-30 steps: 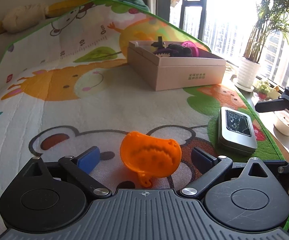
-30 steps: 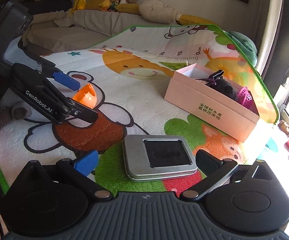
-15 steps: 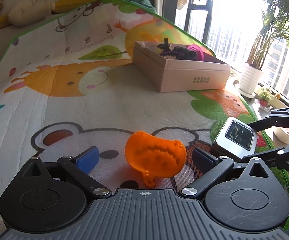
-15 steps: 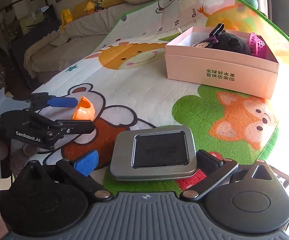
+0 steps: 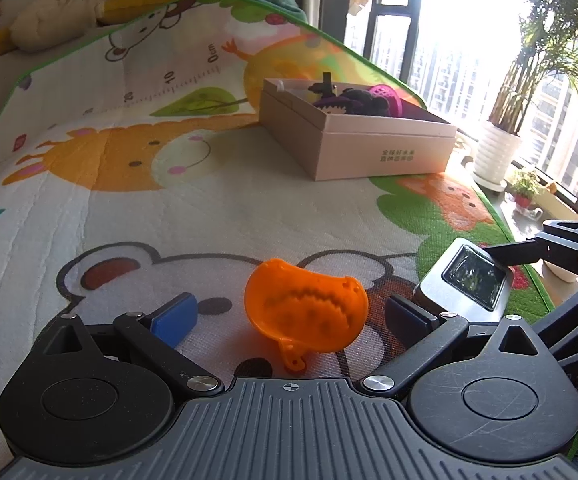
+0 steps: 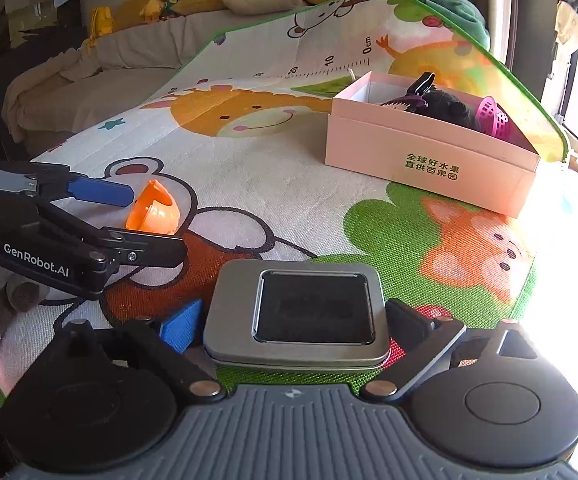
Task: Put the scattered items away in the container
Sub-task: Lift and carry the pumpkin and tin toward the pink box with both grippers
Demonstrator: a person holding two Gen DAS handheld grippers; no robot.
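Note:
An orange plastic scoop (image 5: 307,312) lies on the play mat between the open fingers of my left gripper (image 5: 289,316); the fingers do not touch it. It also shows in the right wrist view (image 6: 153,210). My right gripper (image 6: 293,324) is shut on a silver tin with a black window (image 6: 297,316) and holds it lifted and tilted off the mat; the tin also shows in the left wrist view (image 5: 465,278). The pink box (image 5: 369,144) stands farther back on the mat with a black hair clip, a dark toy and a pink basket in it.
The cartoon play mat (image 5: 169,184) covers the surface. A potted plant (image 5: 497,152) and small pots stand by the window at right. A sofa with stuffed toys (image 6: 161,0) lies beyond the mat. The left gripper's arm (image 6: 69,240) sits left of the tin.
My right gripper has closed on the tin and lifted it, tilting it up off the mat. My left gripper stays open around the orange scoop, edging slightly forward.

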